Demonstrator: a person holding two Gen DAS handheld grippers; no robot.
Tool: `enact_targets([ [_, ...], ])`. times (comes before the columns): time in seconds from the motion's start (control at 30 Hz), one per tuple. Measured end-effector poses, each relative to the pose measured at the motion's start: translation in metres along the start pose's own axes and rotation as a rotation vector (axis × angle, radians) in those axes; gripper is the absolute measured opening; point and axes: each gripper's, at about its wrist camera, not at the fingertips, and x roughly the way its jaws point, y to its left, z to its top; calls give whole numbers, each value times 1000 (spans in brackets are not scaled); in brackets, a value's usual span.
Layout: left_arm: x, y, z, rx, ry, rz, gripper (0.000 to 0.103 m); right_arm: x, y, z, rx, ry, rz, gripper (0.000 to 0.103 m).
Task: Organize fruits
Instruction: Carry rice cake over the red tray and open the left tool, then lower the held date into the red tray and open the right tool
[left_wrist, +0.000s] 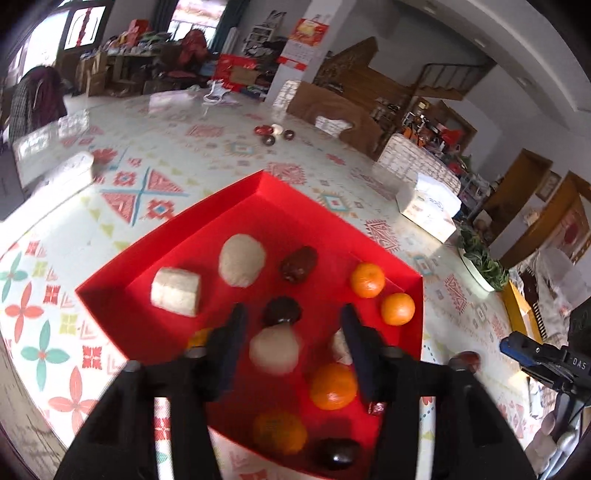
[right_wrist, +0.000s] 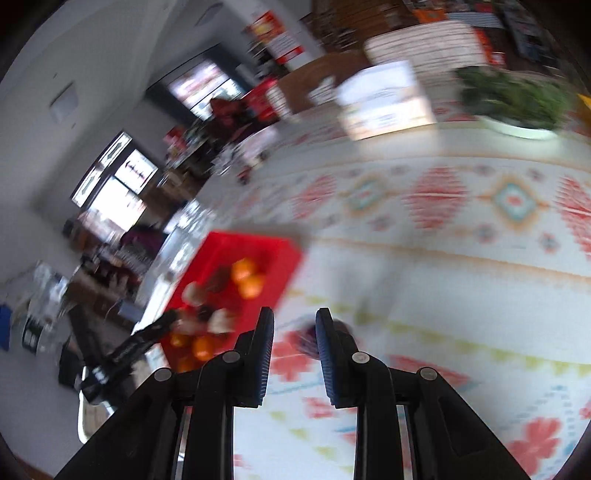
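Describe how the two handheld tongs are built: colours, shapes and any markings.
Both tongs are matte black, angular plastic. The left tongs and right tongs each have two flat fingers with dark blue ribbed pads and silver round pivot pins. One body bears white lettering "DAS".

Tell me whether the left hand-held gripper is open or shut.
Open. The left hand-held gripper hangs over the red tray with its fingers wide apart, gripping nothing.

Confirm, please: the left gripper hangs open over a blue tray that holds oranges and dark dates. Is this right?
Not quite: the tray is red, not blue, as the left wrist view shows. The left gripper does hang open over it, with oranges and dark dates inside.
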Motion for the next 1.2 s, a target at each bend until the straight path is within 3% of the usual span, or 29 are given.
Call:
enact_targets([
  [0.17, -19, 9, 0, -6, -41, -11, 71, 50, 52, 2, -85, 86, 19, 26],
  [0.33, -37, 19, 3, -14, -88, -22, 76, 79, 73, 4, -126, 96, -20, 26],
  [0.43, -44, 29, 5, -27, -104, -28, 78, 78, 74, -2, -182, 70, -119, 31],
  [0.47, -45, 32, 5, -30, -109, -32, 78, 76, 71, -8, -201, 69, -145, 36],
  [0.57, -46, 39, 6, -44, -115, -42, 79, 72, 58, -24, -234, 94, -173, 44],
  [0.83, -40, 34, 2, -41, -90, -73, 79, 95, 42, -42, -272, 170, -217, 44],
  [0.97, -45, 29, 2, -33, -101, -75, 79, 93, 52, -54, -329, 156, -269, 40],
  [1.07, -45, 26, 1, -28, -103, -85, 79, 88, 56, -60, -335, 159, -261, 38],
  [1.2, -47, 27, 1, -32, -107, -93, 79, 69, 71, -49, -342, 99, -243, 37],
])
